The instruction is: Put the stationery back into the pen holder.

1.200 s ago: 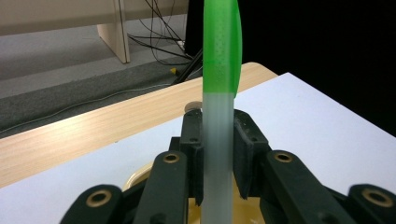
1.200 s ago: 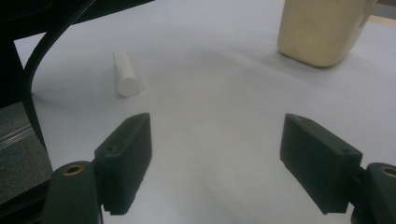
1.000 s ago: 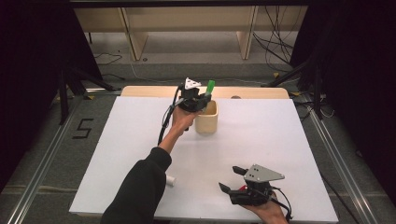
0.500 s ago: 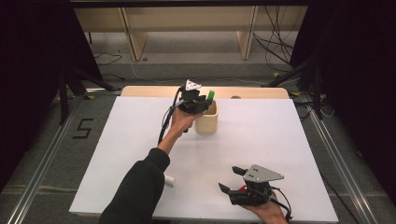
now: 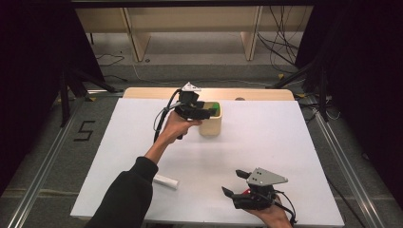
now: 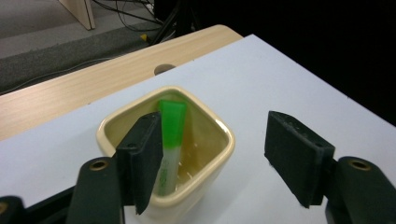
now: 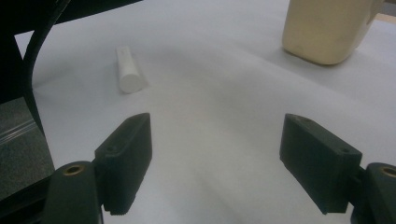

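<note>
**Green-capped tube standing in a cream cup**

High view: the left gripper (image 5: pixel 205 113) is held over the cup (image 5: pixel 210 124) at the table's (image 5: pixel 285 137) far side; the right gripper (image 5: pixel 237 183) is seen near the front edge — jaws wide.

Left gripper view: the tube (image 6: pixel 169 142) is leaned inside the cup, jaws spread, nothing gripped.

Right gripper view: a white tube (image 7: pixel 127 70) is seen lying flat beyond wide jaws.
</note>
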`<state>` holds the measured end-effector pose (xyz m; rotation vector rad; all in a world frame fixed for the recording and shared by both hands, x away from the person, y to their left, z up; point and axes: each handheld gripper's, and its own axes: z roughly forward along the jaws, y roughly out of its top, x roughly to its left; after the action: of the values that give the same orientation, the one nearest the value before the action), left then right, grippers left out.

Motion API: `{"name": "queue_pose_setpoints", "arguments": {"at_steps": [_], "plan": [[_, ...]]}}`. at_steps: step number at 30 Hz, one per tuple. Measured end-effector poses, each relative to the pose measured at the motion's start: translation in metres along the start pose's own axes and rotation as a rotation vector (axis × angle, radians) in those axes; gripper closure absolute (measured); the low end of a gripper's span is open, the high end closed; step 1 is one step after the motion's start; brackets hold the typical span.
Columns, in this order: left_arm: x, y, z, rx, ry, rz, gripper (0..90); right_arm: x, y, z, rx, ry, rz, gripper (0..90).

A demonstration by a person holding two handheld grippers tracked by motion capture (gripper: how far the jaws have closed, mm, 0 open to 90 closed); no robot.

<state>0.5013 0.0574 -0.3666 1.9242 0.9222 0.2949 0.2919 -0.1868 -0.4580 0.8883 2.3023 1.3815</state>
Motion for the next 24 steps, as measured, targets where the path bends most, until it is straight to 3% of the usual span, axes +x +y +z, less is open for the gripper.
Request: {"name": "queue_pose_setpoints", "arguments": {"at_steps": [2, 7, 12, 19, 24], "plan": [[-0.001, -0.003, -0.005, 0.005, -0.008, 0.004, 34.3, 0.0, 0.0, 0.0, 0.0, 0.0, 0.0, 26.1], [-0.008, -0.016, -0.022, 0.062, -0.027, 0.061, 31.5, 0.0, 0.001, -0.001, 0.0, -0.003, -0.005, 26.1], [-0.013, -0.035, -0.041, 0.109, -0.023, 0.139, 29.9, 0.0, 0.001, -0.001, 0.0, -0.002, -0.006, 26.1], [-0.015, -0.063, -0.069, 0.118, -0.052, 0.167, 28.0, 0.001, 0.001, 0.0, 0.005, -0.001, -0.006, 26.0], [-0.015, -0.08, -0.081, 0.14, -0.052, 0.21, 26.8, 0.002, 0.001, 0.001, 0.013, 0.0, -0.006, 25.9]]}}
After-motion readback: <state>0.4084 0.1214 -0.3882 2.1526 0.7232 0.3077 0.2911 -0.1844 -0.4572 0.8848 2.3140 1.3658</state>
